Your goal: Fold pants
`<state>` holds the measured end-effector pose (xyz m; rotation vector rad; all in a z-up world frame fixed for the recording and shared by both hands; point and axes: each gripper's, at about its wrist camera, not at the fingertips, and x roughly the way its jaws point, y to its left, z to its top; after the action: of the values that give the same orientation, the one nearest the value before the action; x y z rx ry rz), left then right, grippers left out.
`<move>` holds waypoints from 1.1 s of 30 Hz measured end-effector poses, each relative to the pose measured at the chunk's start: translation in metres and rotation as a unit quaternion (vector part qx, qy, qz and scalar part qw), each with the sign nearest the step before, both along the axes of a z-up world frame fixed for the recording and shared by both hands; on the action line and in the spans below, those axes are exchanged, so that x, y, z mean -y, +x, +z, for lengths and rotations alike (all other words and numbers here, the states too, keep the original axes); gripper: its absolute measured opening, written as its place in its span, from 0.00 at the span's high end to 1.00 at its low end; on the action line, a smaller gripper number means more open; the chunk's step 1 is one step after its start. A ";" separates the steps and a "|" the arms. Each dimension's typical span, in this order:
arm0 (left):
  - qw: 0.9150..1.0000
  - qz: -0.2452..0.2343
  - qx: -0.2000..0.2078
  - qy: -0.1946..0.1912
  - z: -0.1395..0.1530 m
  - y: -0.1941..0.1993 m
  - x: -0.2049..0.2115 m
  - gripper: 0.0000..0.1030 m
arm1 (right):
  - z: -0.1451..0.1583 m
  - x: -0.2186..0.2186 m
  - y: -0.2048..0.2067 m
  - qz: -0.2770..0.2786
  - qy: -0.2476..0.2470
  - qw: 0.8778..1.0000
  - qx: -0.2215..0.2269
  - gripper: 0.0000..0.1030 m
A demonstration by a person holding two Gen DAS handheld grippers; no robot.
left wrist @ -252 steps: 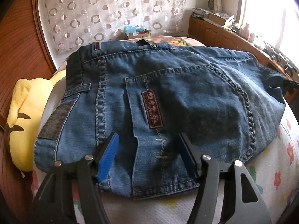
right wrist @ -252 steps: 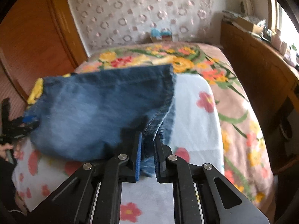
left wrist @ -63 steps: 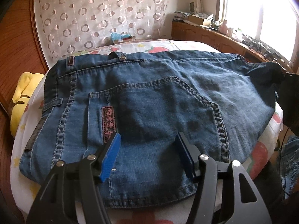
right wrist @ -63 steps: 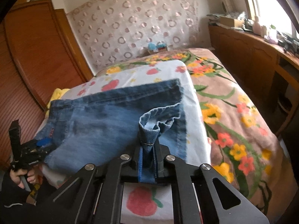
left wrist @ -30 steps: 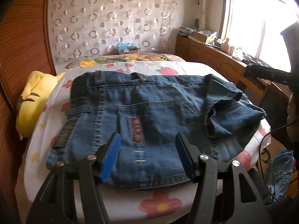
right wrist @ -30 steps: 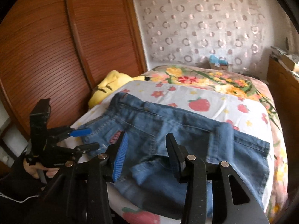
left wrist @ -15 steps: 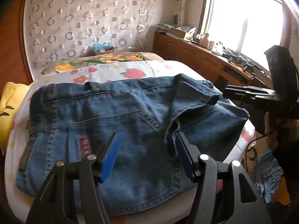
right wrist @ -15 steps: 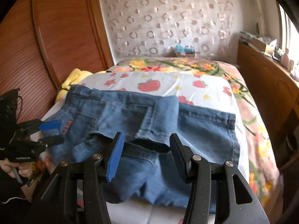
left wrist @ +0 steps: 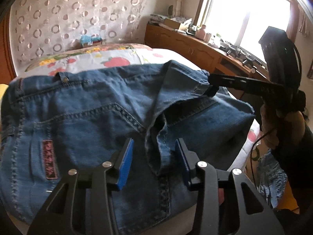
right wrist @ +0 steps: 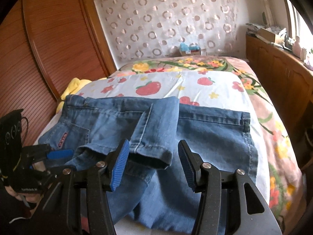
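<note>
Lying on the bed [right wrist: 219, 86] over its strawberry-print sheet, the pants [left wrist: 82, 117] now have their leg ends brought up across the seat: where the denim was one smooth layer a couple of seconds ago, a cuff [right wrist: 150, 152] lies folded back on the right half, bunched and skewed instead of square to the waistband [left wrist: 64, 78]. The right hand-held gripper [right wrist: 154, 156], which was clamped on that cuff two seconds ago, has let it drop; its blue pads now stand apart on either side of the cuff without pressing it. The left hand-held gripper [left wrist: 154, 156] has come in from the near edge, and its jaws are closing toward a raised ridge of denim [left wrist: 160, 137] that stands between the pads, though neither pad seems to press it yet. In the left wrist view the right one shows at the far right, its tip close to the upper corner of the folded leg. The first fold looks placed but untidy, so the job appears roughly midway: the rumpled ridge likely needs tugging flat and the cuff squaring before any further fold. A yellow plush toy [right wrist: 74, 86] lies beside the pants at the far left edge of the bed
</note>
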<state>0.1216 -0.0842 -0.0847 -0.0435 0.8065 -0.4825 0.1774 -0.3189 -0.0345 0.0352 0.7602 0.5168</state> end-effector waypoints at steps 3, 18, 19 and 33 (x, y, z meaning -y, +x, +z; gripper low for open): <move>1.000 -0.006 0.002 -0.004 -0.003 -0.003 0.002 0.70 | -0.009 0.000 0.008 0.004 0.006 1.000 -0.018 0.49; 1.000 -0.014 0.023 -0.002 0.009 -0.007 0.004 0.98 | -0.018 -0.001 0.017 0.041 0.040 0.997 -0.059 0.93; 1.000 -0.012 0.028 -0.004 0.013 -0.009 0.003 0.99 | -0.015 0.000 0.015 0.043 0.043 0.997 -0.055 0.94; 0.993 0.028 0.118 -0.011 0.083 -0.055 -0.049 1.00 | 0.072 -0.049 0.002 0.106 0.060 0.992 0.033 0.96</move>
<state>0.0668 -0.0349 -0.0016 -0.0276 0.5670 -0.4347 0.1792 -0.2698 0.0377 0.0489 0.6715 0.7629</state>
